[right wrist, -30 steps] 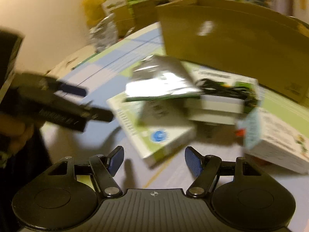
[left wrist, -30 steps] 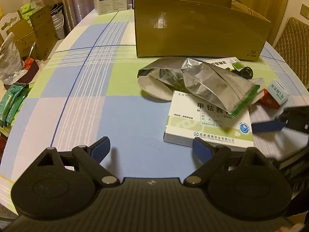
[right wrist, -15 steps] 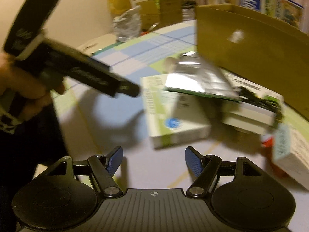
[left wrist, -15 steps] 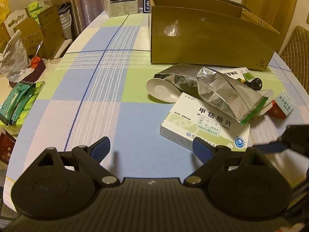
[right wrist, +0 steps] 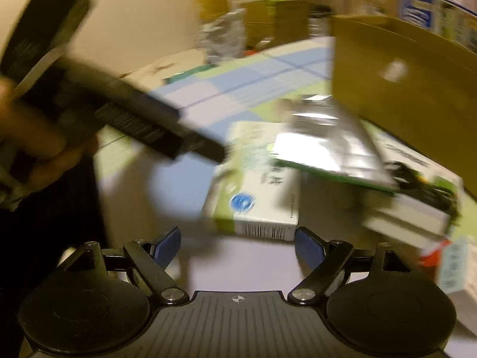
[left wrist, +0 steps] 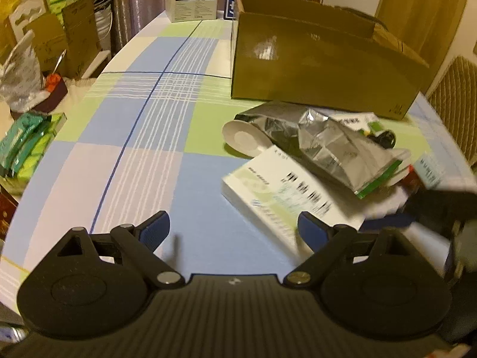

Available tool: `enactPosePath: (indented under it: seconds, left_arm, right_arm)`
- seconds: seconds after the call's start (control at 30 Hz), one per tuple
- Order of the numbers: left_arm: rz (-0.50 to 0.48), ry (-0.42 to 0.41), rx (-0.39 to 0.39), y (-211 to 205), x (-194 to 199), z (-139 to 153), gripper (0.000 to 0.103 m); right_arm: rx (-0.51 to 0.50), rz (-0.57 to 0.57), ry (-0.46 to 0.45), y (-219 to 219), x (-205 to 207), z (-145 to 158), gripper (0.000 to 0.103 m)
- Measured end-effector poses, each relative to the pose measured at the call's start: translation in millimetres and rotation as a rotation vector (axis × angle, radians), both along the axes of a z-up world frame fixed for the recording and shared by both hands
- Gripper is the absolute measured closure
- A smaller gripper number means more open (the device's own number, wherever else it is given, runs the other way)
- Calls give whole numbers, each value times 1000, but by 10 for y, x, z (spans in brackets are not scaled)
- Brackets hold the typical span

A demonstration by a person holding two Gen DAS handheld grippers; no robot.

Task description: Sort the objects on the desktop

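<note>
- left gripper (left wrist: 234, 228) hangs low over the checked tablecloth (left wrist: 143, 137), jaws spread wide with only bare cloth between the blue pads; the near corner of the white-and-green medicine box (left wrist: 286, 200) lies just by its right-hand pad.
- right gripper (right wrist: 237, 243) has its jaws opening; the barcode end of that medicine box (right wrist: 256, 197) sits just ahead of the gap, not between the pads and not touched by them.
- in the left wrist view the box lies flat on the table, long axis slanting from the near right toward the far left; its print is blurred.
- in the right wrist view the box's long axis runs away from the camera, the short barcode face pointing at the gripper.
- a crumpled silver foil bag (left wrist: 337, 146) with a green edge rests across the box's far end.
- a small white dish (left wrist: 243, 137) lies half under the bag, on the left.
- past the bag, another white-and-green box with a black cable (right wrist: 417, 179) on it.
- a small pale-blue carton (right wrist: 456, 265) stands at the far right, something red beside it.
- an open cardboard box (left wrist: 322, 65) stands at the back, long side facing the pile.
- a hand (right wrist: 26, 137) holds the left gripper's black handle, blurred.
</note>
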State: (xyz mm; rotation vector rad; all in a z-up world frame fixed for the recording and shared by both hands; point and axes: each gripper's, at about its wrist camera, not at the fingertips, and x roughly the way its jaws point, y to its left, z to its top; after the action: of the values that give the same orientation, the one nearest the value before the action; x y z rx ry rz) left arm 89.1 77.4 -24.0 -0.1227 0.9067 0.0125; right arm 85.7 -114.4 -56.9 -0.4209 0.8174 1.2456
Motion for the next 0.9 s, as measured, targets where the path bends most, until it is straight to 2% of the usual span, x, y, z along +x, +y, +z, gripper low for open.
enactPosePath:
  seconds: [0.1, 0.27, 0.4, 0.53, 0.6, 0.77, 0.9]
  left_arm:
    - [10, 1, -58, -16, -22, 30, 11]
    - [-2, 10, -103, -270, 29, 0, 10]
    - [52, 45, -62, -545, 127, -92, 2]
    - [73, 67, -6, -731, 223, -194, 2]
    - [63, 73, 31, -767, 237, -225, 8]
    - [22, 74, 45, -715, 163, -211, 19]
    - [-17, 83, 59, -686, 50, -181, 27]
  right_arm:
    - [-8, 13, -17, -19, -100, -28, 22]
    - [-35, -111, -40, -294, -86, -13, 22]
    - [-52, -233, -55, -602, -74, 26, 22]
    - [-61, -341, -71, -848, -59, 57, 20]
    - [-69, -376, -94, -936, -49, 91, 20]
    - [-78, -421, -187, -1325, 132, 300, 20]
    - [-121, -351, -295, -1373, 354, 389, 20]
